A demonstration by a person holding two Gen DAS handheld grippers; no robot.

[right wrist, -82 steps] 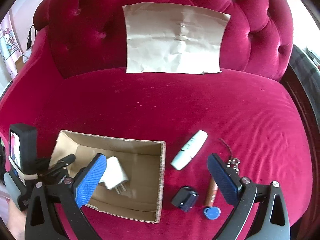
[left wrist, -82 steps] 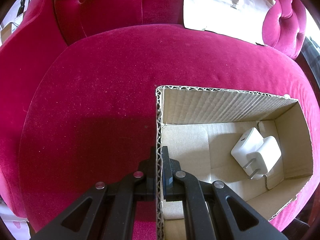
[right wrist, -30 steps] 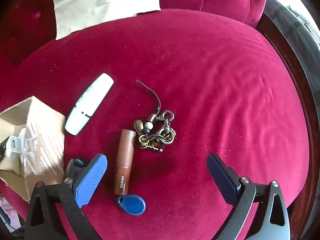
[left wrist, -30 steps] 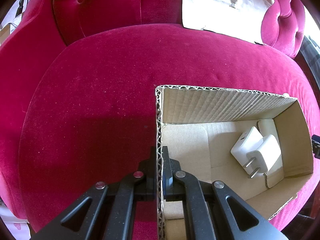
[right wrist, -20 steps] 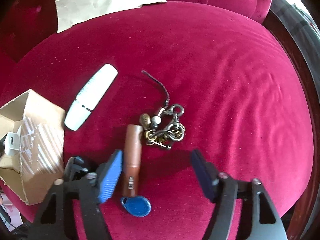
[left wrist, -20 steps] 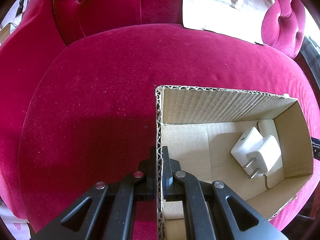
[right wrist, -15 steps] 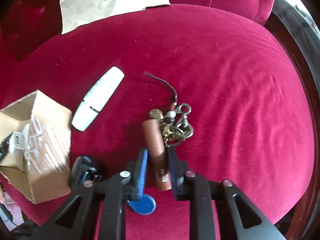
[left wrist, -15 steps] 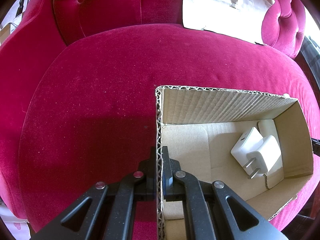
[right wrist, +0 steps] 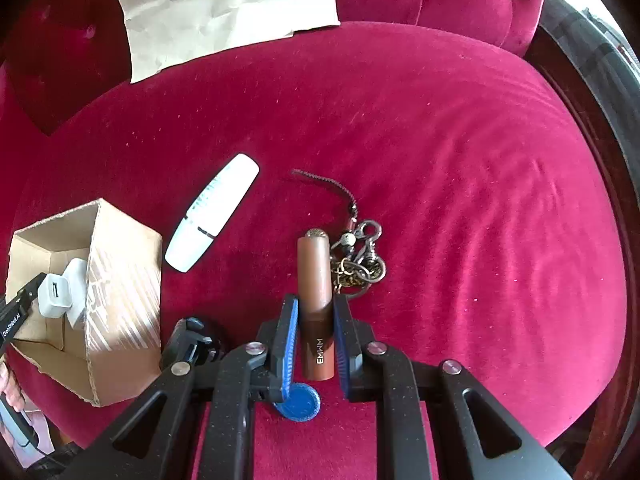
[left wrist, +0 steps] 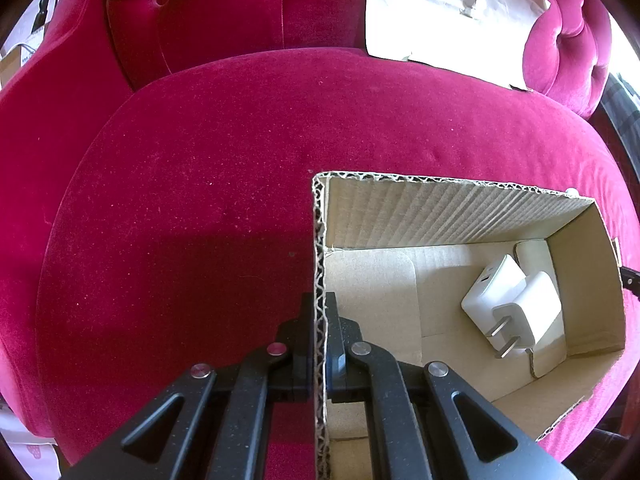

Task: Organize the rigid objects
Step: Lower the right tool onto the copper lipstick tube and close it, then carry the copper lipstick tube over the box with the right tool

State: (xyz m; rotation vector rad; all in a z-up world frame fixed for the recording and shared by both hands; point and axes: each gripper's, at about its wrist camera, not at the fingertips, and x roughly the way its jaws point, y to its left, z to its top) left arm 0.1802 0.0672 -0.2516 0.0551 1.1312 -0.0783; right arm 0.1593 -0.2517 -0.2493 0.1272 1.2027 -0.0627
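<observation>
R gripper (right wrist: 315, 334) clamped narrow on brown lipstick tube (right wrist: 315, 280), blue pads (right wrist: 289, 332) pressing both sides, tube pointing away from it. Keychain (right wrist: 360, 258) just right of tube's far end, blue key fob (right wrist: 299, 402) under the jaws, white tube (right wrist: 212, 212) ahead-left, black adapter (right wrist: 192, 346) just left. L gripper (left wrist: 320, 320) pinched tight on cardboard box (left wrist: 320, 240) wall; white chargers (left wrist: 514, 308) inside box, ahead-right of it

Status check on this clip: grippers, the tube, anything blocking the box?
Left gripper shut on cardboard box wall. Right gripper shut on brown tube. White chargers in the box. White stick and black object lie between tube and box.
</observation>
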